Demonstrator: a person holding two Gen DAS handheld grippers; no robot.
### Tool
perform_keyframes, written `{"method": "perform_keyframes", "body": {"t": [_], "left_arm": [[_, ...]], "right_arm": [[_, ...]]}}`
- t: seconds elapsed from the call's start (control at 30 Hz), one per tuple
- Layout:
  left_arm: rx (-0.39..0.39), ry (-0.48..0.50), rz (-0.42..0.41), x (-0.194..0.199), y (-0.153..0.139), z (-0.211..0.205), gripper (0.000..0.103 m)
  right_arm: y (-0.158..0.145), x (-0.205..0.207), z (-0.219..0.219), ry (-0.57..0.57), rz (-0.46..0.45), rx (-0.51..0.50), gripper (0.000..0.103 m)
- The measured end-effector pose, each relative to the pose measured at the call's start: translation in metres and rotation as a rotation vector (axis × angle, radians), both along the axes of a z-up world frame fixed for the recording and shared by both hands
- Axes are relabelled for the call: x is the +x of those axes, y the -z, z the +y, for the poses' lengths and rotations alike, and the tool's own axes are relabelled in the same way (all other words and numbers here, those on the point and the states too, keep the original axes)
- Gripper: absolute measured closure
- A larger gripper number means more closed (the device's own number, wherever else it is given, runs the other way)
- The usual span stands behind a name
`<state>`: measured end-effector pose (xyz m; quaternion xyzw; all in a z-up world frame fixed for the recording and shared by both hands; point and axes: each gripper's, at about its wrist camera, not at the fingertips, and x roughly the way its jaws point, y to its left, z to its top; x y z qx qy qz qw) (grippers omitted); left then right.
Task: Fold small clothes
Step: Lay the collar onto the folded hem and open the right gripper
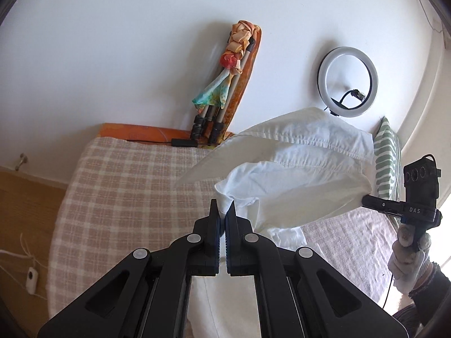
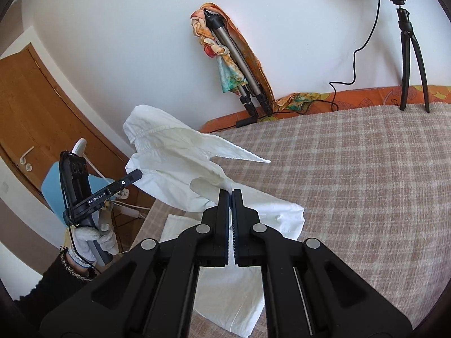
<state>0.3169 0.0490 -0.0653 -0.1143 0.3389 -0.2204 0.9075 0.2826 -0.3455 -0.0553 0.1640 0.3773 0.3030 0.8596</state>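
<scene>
A small white garment (image 1: 298, 169) hangs stretched in the air above the checked bed, held at two ends. My left gripper (image 1: 224, 207) is shut on one edge of it. My right gripper (image 2: 231, 195) is shut on the other edge; the garment (image 2: 174, 163) bulges between them and its lower part droops onto the bed. The right gripper also shows in the left wrist view (image 1: 366, 198), and the left gripper in the right wrist view (image 2: 138, 174). Each is held by a gloved hand.
The bed has a pink-and-cream checked cover (image 2: 366, 186) with an orange bolster (image 2: 360, 95) along the wall. A folded tripod wrapped in a colourful scarf (image 1: 225, 84) leans on the wall. A ring light (image 1: 348, 81) and a striped pillow (image 1: 387, 157) stand at the right. A wooden door (image 2: 36, 112) is at the left.
</scene>
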Motion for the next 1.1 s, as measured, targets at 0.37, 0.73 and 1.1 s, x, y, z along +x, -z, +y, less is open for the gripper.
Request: {"method": "perform_keyframes", "body": {"t": [0.37,0.73,1.1], "left_arm": [[0.163,0.069,0.082,-0.093,0.053,-0.003,0.102],[-0.126,-0.070,0.266,-0.103,0.068,0.050,0.074],[-0.420,-0.076,0.411,-0.067,0.096,0.035,0.074]], "right_arm": [[0.065,-0.093,0.006,-0.017,0.048,-0.168,0.100],[0.098,-0.094,-0.036,0.026,0.225,0.003,0.072],[0.121,-0.072,-0.016,-0.029,0.306,0.092,0.058]]}}
